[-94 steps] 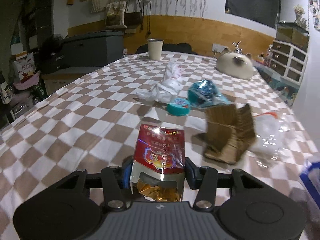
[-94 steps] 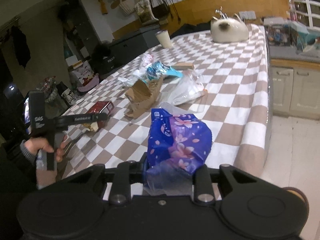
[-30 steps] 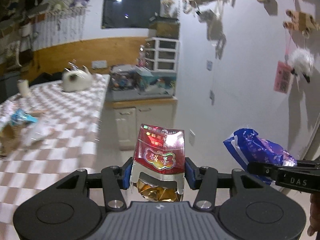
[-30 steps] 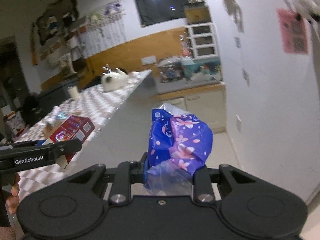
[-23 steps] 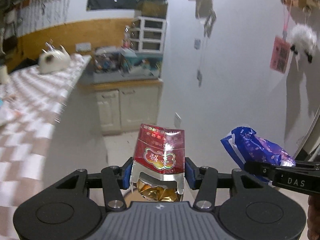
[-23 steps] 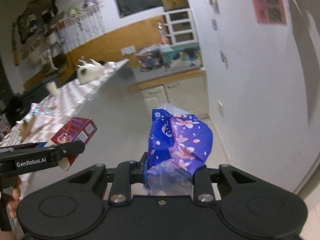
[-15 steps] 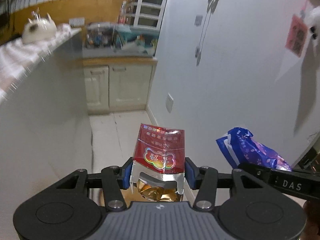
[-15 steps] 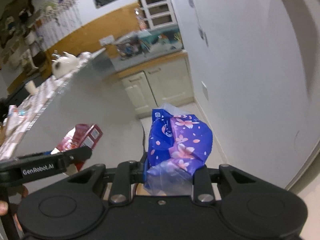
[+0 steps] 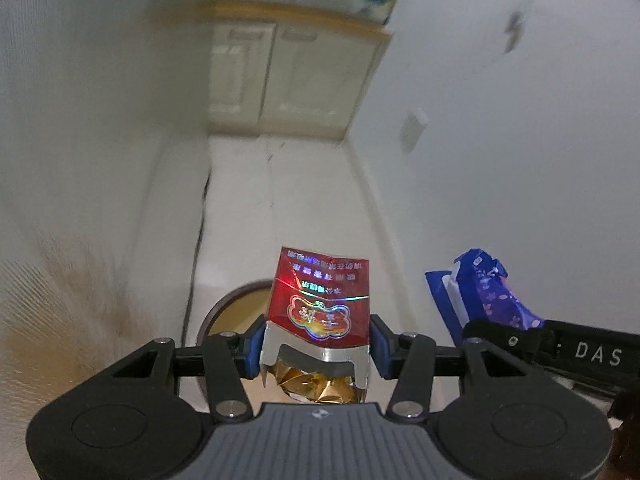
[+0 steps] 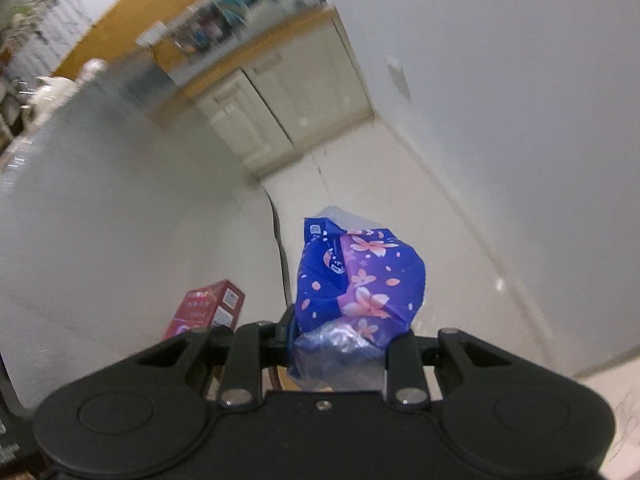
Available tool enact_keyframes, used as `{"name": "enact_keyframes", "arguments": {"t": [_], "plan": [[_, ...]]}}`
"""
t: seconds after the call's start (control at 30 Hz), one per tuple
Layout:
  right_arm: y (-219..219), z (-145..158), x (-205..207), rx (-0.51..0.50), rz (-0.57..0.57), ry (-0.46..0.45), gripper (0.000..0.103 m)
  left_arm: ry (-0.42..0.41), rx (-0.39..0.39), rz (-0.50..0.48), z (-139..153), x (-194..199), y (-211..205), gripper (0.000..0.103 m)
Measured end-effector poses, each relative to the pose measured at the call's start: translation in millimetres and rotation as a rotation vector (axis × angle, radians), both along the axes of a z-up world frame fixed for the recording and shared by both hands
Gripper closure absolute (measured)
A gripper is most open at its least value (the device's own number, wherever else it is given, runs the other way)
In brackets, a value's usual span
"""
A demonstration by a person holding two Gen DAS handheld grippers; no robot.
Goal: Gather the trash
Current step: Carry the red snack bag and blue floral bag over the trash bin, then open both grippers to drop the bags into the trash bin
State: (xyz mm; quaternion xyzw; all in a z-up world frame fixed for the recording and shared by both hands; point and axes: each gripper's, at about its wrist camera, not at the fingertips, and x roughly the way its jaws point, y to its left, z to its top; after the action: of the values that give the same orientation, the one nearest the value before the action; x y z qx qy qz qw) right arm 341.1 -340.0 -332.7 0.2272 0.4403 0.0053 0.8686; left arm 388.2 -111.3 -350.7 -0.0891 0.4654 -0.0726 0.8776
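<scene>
Below my left tool sits a round brown-rimmed bin on the pale floor — partly hidden. To its right, my right tool pinches a crumpled blue flower-printed plastic wrapper. The left tool clamps a red foil-lined cardboard box — directly ahead, above the bin.

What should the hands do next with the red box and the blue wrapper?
Probably lower a bit more until both sit over the round bin on the floor, then let go. The left gripper is shut on the red box, the right gripper on the blue wrapper.
</scene>
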Motion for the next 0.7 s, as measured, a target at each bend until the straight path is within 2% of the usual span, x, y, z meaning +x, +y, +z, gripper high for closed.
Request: {"name": "enact_keyframes", "arguments": {"t": [0.13,0.27,0.47,0.7], "plan": [[17,-57,23,0.051,-0.024,0.105,0.077,0.068,0.006,0.035,-39,17,15,0.051],[30,-97,37,0.038,-0.015,0.176,0.077,0.126,0.001,0.052,-69,31,23,0.051],[36,-140,49,0.050,0.003,0.239,0.077,0.204,0.008,0.050,-109,42,23,0.051],[44,-169,64,0.012,0.088,0.273,0.077,0.279,-0.009,0.064,-141,60,30,0.051]]}}
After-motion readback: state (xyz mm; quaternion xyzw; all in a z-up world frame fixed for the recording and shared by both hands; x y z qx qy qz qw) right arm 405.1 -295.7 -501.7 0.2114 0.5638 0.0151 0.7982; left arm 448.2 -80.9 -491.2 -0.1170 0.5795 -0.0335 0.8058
